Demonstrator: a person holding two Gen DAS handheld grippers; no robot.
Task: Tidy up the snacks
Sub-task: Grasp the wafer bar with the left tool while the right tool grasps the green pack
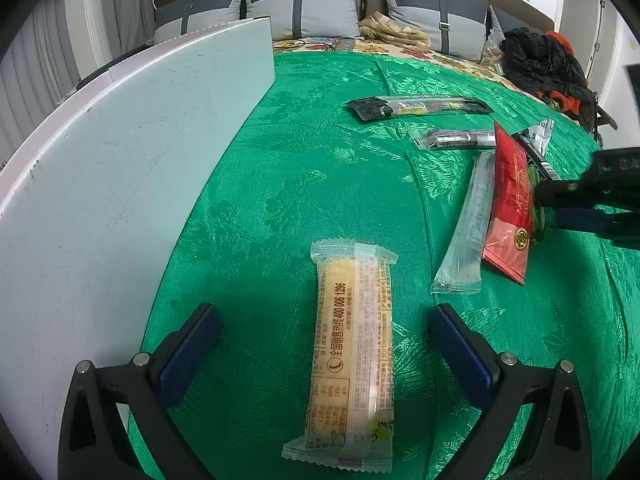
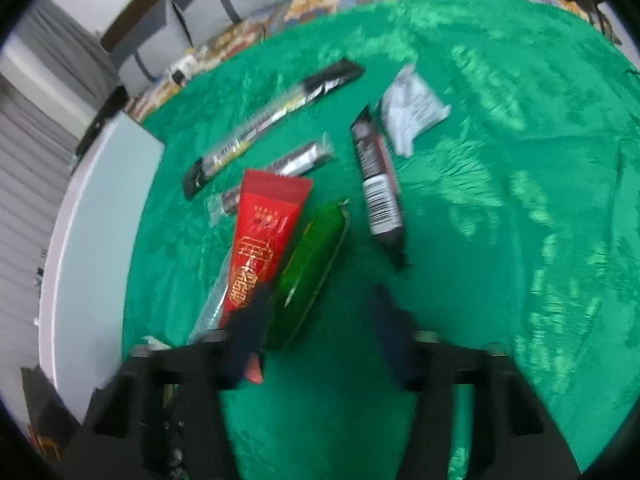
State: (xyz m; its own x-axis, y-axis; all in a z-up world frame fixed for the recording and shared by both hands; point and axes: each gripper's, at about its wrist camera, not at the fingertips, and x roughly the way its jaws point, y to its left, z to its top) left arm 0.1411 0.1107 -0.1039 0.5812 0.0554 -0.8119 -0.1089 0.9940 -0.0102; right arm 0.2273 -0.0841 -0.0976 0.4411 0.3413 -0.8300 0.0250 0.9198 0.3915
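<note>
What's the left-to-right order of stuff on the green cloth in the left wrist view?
White board → yellow cake packet → clear long packet → red packet → right claw at the frame's edge. The black packets further back span several of these, so they are left out.

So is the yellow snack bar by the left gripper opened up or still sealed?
Still sealed. The yellow snack bar lies flat on the green cloth, both crimped ends of its wrapper intact, between the open fingers of the left gripper, untouched.

Right wrist view smeared, several snacks partly covered.
I can't read the red packet (image 2: 262,236); it overlaps the silver-black bar (image 2: 280,168), and the green packet (image 1: 538,200) barely peeks out.
</note>
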